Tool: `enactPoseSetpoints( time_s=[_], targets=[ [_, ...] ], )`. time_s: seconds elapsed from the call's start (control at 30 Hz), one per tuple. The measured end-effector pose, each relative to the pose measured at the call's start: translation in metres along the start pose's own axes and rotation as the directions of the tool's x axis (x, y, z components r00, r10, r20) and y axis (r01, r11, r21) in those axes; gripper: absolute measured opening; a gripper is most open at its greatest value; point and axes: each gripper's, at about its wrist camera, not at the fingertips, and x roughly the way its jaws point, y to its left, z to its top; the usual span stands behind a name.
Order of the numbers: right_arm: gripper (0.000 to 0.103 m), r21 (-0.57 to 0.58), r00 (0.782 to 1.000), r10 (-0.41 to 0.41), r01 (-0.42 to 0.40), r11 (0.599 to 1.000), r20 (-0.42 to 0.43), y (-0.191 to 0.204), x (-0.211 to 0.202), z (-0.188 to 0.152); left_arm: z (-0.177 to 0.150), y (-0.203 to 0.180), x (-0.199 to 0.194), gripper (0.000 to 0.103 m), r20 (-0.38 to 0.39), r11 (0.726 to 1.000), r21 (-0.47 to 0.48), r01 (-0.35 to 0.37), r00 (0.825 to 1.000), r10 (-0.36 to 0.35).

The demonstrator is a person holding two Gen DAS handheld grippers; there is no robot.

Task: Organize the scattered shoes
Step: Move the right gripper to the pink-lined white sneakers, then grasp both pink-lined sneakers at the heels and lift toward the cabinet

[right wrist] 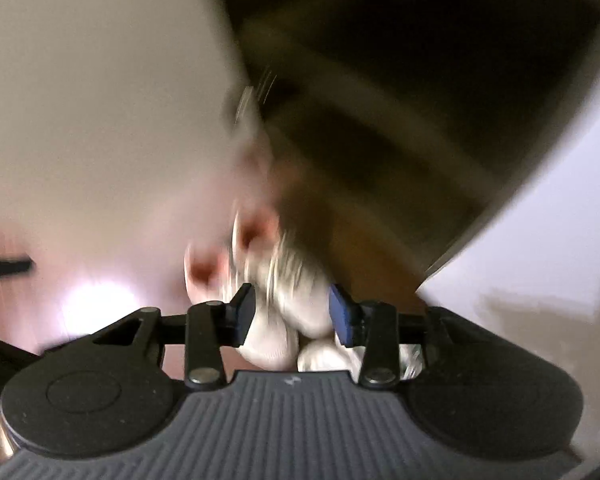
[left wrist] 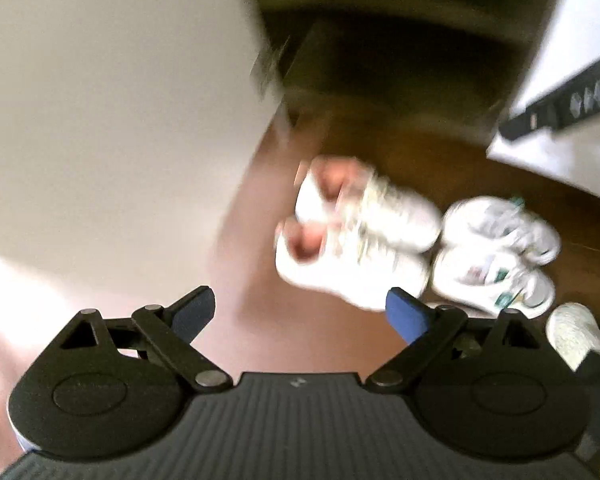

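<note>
Left wrist view is smeared by motion blur, so fine detail on the shoes is lost. The left tool (left wrist: 300, 316) is spread wide with nothing between its blue pads (left wrist: 406, 316). Ahead of it, on the brown floor (left wrist: 420, 160), a pair of white sneakers with pink lining (left wrist: 356, 236) lies side by side, toes to the right; the nearer shoe's toe sits just above the right pad in the picture. Just beside them, further right, lies a second pair of white sneakers with green trim (left wrist: 500, 248), also side by side. A pale shoe toe (left wrist: 576, 336) is cut off at the right edge behind the tool's body. A dark piece of furniture (left wrist: 400, 40) fills the top, its form unclear.

Right wrist view is blurred more heavily. The right tool (right wrist: 292, 316) stands partly apart, its pads (right wrist: 342, 316) clear of anything. The pink-lined sneakers (right wrist: 296, 300) show through the gap, lower down on the floor; whether a pad touches them cannot be told.
</note>
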Motion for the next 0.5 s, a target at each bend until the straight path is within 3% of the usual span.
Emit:
enactPoseSetpoints(
  time_s=[0.1, 0.13, 0.23, 0.37, 0.5],
  targets=[
    [0.037, -0.16, 1.0, 0.018, -0.022, 0.987, -0.024, 0.022, 0.062, -0.001, -0.048, 0.002, 0.004, 0.094, -0.046, 0.99, -0.14, -0.026, 0.999, 0.02],
    [0.037, -0.231, 1.0, 0.015, -0.02, 0.973, -0.022, 0.031, 0.085, 0.002, -0.059, 0.001, -0.011, 0.094, -0.051, 0.987, -0.16, -0.028, 0.999, 0.02],
    [0.048, -0.382, 1.0, 0.005, 0.002, 0.924, 0.017, 0.051, 0.146, 0.019, -0.051, -0.014, 0.003, 0.094, -0.039, 0.974, -0.222, -0.036, 0.999, 0.028],
    [0.058, -0.451, 0.997, 0.015, 0.019, 0.892, 0.072, 0.067, 0.206, 0.052, -0.045, -0.013, 0.02, 0.094, -0.028, 0.964, -0.266, -0.025, 0.999, 0.019],
    [0.054, -0.491, 0.998, -0.055, 0.066, 0.868, 0.036, 0.076, 0.251, 0.073, -0.041, -0.016, 0.053, 0.094, -0.03, 0.962, -0.271, -0.022, 0.999, 0.014]
  ],
)
